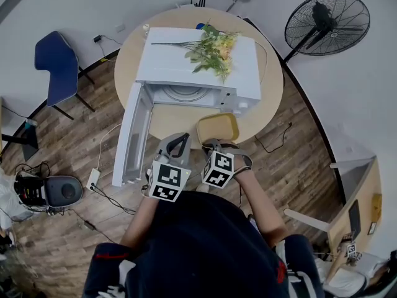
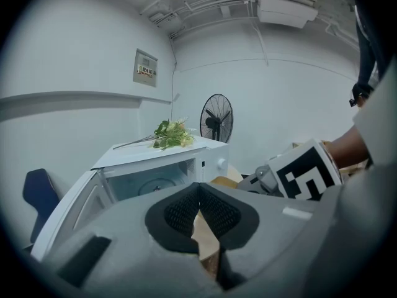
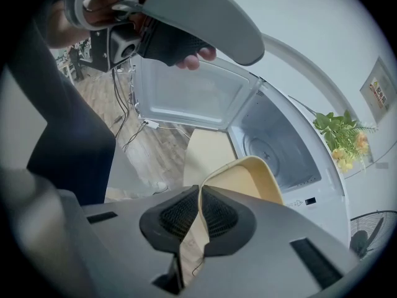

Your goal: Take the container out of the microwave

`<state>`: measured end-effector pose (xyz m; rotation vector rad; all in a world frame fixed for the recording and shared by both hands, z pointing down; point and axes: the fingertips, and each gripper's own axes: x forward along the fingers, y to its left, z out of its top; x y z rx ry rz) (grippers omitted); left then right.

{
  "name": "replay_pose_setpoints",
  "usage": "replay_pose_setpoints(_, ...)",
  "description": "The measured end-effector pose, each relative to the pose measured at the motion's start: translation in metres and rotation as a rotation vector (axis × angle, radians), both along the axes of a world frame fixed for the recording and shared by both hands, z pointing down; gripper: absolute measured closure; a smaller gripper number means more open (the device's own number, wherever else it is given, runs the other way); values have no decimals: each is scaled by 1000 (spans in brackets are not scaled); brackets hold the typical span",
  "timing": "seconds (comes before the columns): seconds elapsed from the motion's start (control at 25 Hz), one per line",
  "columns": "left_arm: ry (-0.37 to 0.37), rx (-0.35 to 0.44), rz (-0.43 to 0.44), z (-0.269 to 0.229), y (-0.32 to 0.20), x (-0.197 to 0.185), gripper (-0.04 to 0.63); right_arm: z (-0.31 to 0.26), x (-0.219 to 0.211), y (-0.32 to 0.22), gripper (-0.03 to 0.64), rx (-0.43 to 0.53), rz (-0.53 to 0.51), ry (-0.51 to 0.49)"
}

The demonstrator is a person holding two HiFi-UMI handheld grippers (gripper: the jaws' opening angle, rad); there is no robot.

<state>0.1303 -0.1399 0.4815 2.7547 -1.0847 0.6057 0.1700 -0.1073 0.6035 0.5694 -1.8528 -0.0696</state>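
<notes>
- Here, the container, a pale yellow tub with rounded corners, sits outside the microwave on the round table, just at the oven's 6 o'clock, toward the person.
- The right gripper comes at the container from 6 o'clock. In the right gripper view its jaws are pinched narrow on the tub's near rim, and the thin yellow wall runs up between the two black pads.
- The left gripper hangs just at the right one's 9 o'clock, apart from the container. In the left gripper view its jaws are closed together with nothing between them, and only the tabletop shows below the pads.
- The microwave door stands wide open, swung out toward 7 o'clock past the table edge. The cavity shows its round turntable and nothing on it.
- A bunch of green and yellow flowers lies on the oven's top.
- On the wooden floor, a standing fan is at the table's 2 o'clock and a blue chair at its 9 o'clock.
</notes>
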Motion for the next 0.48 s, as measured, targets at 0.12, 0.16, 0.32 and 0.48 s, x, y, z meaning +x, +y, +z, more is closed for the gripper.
replay_pose_setpoints(0.12,-1,4,2,-3,1,-1,581,-1,0,1,595,2,1,1)
replay_pose_setpoints(0.16,-1,5,2,-3,1,-1,581,-2,0,1,595,3,2,2)
replay_pose_setpoints(0.32,-5,8,4,-5,0,0,581,-1,2,1,595,1,-1,5)
replay_pose_setpoints(0.48,-7,-2,3,0,1,0,581,0,2,2,595,-2,0,8)
